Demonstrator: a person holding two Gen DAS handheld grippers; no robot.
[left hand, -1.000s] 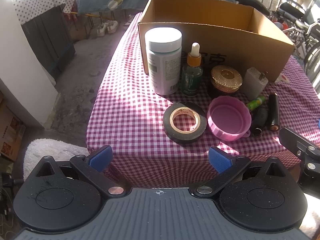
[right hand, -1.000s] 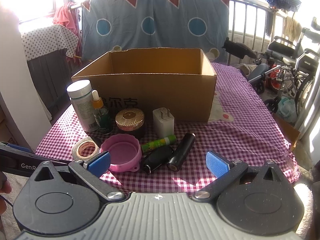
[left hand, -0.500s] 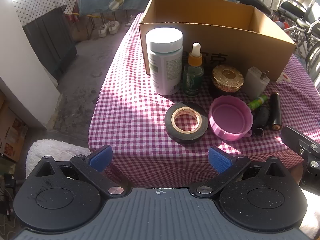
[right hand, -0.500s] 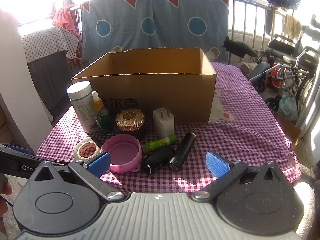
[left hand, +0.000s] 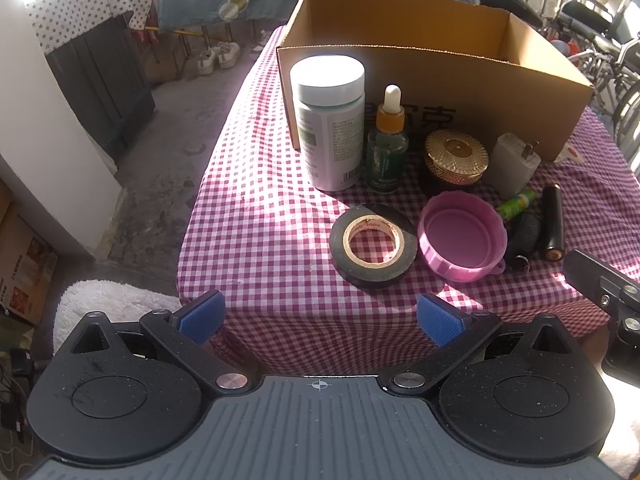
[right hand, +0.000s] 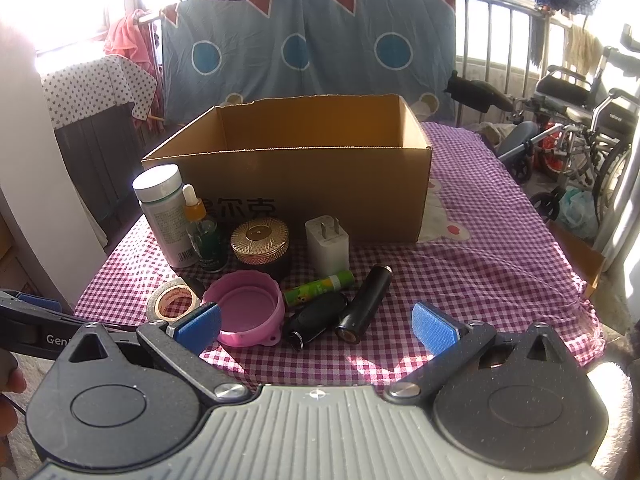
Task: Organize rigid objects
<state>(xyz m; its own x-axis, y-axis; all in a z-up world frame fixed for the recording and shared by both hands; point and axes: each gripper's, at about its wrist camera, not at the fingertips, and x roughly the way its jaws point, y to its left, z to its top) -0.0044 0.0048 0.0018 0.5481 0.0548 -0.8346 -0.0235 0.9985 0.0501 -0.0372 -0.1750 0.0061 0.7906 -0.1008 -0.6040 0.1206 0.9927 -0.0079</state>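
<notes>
An open cardboard box (left hand: 460, 84) (right hand: 312, 192) stands at the back of a checked tablecloth. In front of it are a white pill bottle (left hand: 328, 124) (right hand: 164, 216), a green dropper bottle (left hand: 387, 144), a gold-lidded jar (left hand: 456, 156) (right hand: 260, 244), a white charger (left hand: 514, 164) (right hand: 327, 246), a black tape roll (left hand: 373, 245) (right hand: 173, 304), a pink lid (left hand: 462, 236) (right hand: 248, 308), a green tube (right hand: 318, 287) and two black cylinders (right hand: 364, 304). My left gripper (left hand: 320, 320) is open short of the table edge. My right gripper (right hand: 316, 326) is open and holds nothing.
The table's near edge (left hand: 320, 332) drops to a concrete floor on the left. A dark cabinet (left hand: 100, 76) stands at the left. Wheelchairs (right hand: 580, 128) and railings crowd the right side. A blue patterned cloth (right hand: 304, 44) hangs behind the box.
The left wrist view has shifted slightly, so the objects sit a little further right and lower. The right wrist view is almost the same. No object has moved.
</notes>
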